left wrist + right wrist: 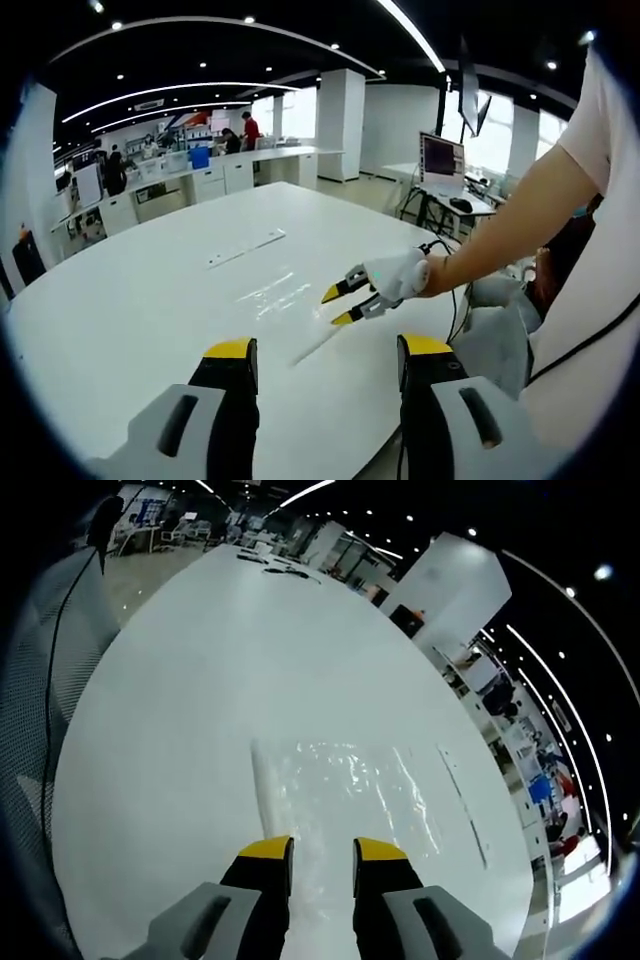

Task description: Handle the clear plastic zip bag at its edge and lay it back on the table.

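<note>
Bag: the clear plastic zip bag (345, 790) lies flat on the white tabletop (180, 680), near the edge where the person stands; its wrinkled film catches the ceiling lights.
Zip edge: a stiffer white strip (268, 790) runs along the side of the bag nearest the right gripper; in the left gripper view the same strip (318, 345) sticks out toward the tabletop edge.
Right gripper: the right gripper (322, 852) hovers over the near end of the bag, jaws spread with a gap between the yellow tips, nothing between them; it is also seen beside the bag (348, 305) with a hand behind it.
Left gripper: the left gripper (325, 360) is held back from the bag, above the tabletop edge, jaws wide apart and empty.
Step in hand: judged as the approach to a grasp at the bag's edge, not yet made.
Doing it well: bring the right gripper low and take the stiff strip rather than the slack film, which would likely slip or bunch.
Risk: a tip pressed on the tabletop may push the bag away instead of catching it.
Laying back: lower it flat beside the two thin strips (245, 247) farther along, without folding.
</note>
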A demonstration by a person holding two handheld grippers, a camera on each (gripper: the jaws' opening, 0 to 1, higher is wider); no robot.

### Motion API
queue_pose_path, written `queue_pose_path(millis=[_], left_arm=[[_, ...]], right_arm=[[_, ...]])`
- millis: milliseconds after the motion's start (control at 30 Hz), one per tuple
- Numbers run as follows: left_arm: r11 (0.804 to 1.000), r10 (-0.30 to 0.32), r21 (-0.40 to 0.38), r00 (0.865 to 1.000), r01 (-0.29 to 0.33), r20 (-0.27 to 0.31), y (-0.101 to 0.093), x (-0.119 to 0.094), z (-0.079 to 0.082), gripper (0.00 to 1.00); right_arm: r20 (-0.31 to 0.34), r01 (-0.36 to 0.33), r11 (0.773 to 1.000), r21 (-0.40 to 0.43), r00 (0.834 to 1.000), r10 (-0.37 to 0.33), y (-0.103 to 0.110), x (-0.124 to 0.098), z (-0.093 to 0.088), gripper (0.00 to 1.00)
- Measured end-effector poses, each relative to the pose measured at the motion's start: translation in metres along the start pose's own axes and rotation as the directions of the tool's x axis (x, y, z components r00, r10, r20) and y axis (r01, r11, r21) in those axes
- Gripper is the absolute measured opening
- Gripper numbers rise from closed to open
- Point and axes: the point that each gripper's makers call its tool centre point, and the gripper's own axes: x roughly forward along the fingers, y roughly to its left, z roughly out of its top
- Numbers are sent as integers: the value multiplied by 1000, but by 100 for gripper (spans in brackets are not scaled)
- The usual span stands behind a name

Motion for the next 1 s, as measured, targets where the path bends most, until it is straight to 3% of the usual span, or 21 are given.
queue_pose_path(millis=[367,633,1000], left_arm=[[1000,-2,0,1000,2,13,-3,-1,2,55],[1000,-2,-1,1000,2,22,-5,-3,1,55],[1000,11,-15,999,-10,38,-6,-9,0,55]], right_arm=[[37,33,995,95,999,-36,5,-23,3,23],[57,66,985,160,995,-76,-4,-41,5,26],[112,88,969,233,987,-116,-11,-65,24,33]])
